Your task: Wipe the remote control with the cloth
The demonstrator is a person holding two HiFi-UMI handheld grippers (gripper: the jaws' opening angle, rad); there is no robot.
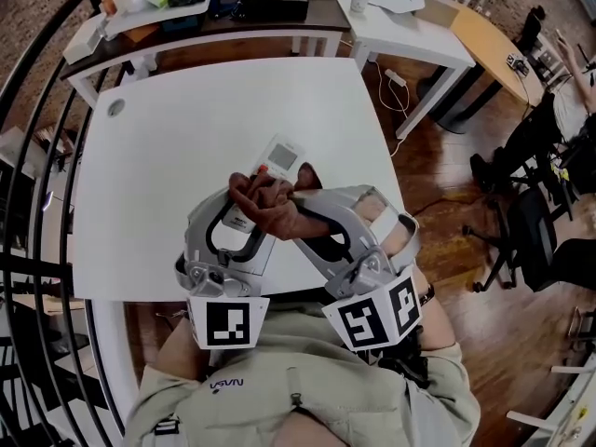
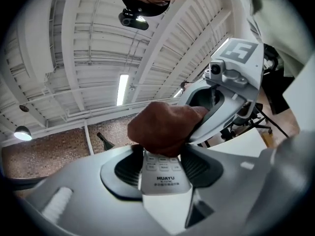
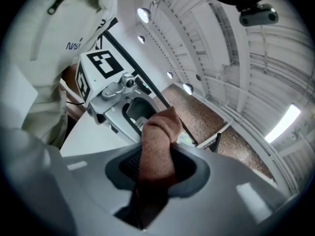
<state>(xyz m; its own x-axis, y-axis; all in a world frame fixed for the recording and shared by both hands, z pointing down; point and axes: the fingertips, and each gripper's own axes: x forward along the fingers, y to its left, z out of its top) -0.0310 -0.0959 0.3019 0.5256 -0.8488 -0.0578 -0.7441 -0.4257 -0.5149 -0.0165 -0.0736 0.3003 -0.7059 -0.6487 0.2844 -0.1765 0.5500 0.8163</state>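
Note:
The white remote control [image 1: 280,159] is held above the white table [image 1: 168,175], and my left gripper [image 1: 244,214] is shut on its lower end. In the left gripper view the remote [image 2: 165,177] sits between the pads of the left gripper [image 2: 165,168], buttons facing the camera. A brown cloth [image 1: 269,205] is bunched on the remote's middle. My right gripper [image 1: 304,210] is shut on it and crosses in from the right. The right gripper view shows the cloth [image 3: 157,149] clamped in the right gripper [image 3: 157,168], its tip against the left gripper [image 3: 118,90]. The cloth [image 2: 165,127] hides the remote's upper buttons.
A cable grommet [image 1: 115,107] sits in the table's far left corner. Cluttered desks [image 1: 233,7] stand behind the table, with another white table [image 1: 410,26] at the back right. A black railing [image 1: 37,156] runs along the left. Office chairs [image 1: 521,231] stand on the wooden floor at right.

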